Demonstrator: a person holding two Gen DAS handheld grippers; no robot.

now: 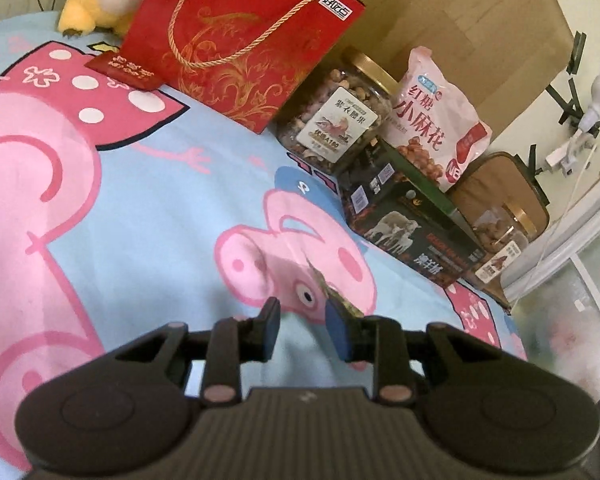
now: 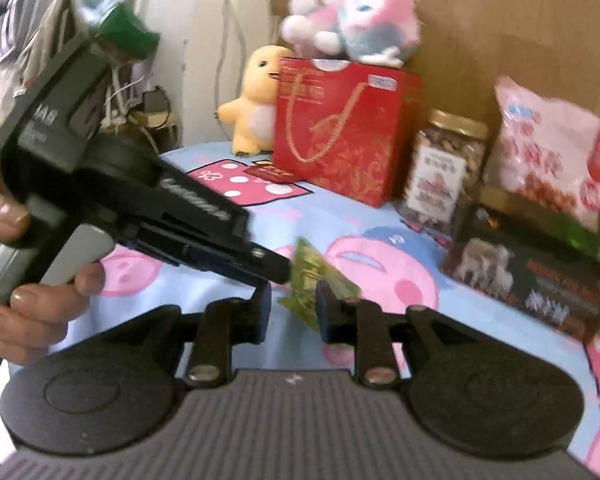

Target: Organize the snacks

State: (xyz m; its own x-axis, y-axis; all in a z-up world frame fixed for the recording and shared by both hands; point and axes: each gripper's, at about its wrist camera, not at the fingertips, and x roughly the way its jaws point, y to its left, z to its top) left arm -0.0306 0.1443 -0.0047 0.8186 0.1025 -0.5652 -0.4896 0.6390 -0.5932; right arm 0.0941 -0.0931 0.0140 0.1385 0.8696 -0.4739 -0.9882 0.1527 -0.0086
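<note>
A small green and gold snack packet (image 2: 314, 280) hangs in the air above the bed. My left gripper (image 1: 306, 326) stands open, its right finger touching the packet's edge (image 1: 332, 294). In the right wrist view the left gripper (image 2: 278, 270) reaches in from the left and its tip meets the packet. My right gripper (image 2: 294, 314) is open with the packet between its fingers. Snacks line the back: a red gift bag (image 1: 244, 40), a nut jar (image 1: 340, 116), a pink snack bag (image 1: 436, 120) and a black box (image 1: 412, 224).
The bed has a blue sheet with pink pig cartoons (image 1: 140, 200). A yellow plush (image 2: 256, 100) and a pink plush (image 2: 356, 24) sit at the back. A second jar (image 1: 500, 240) and a brown pouch (image 1: 500, 184) lie at the right edge by a cardboard board (image 1: 460, 20).
</note>
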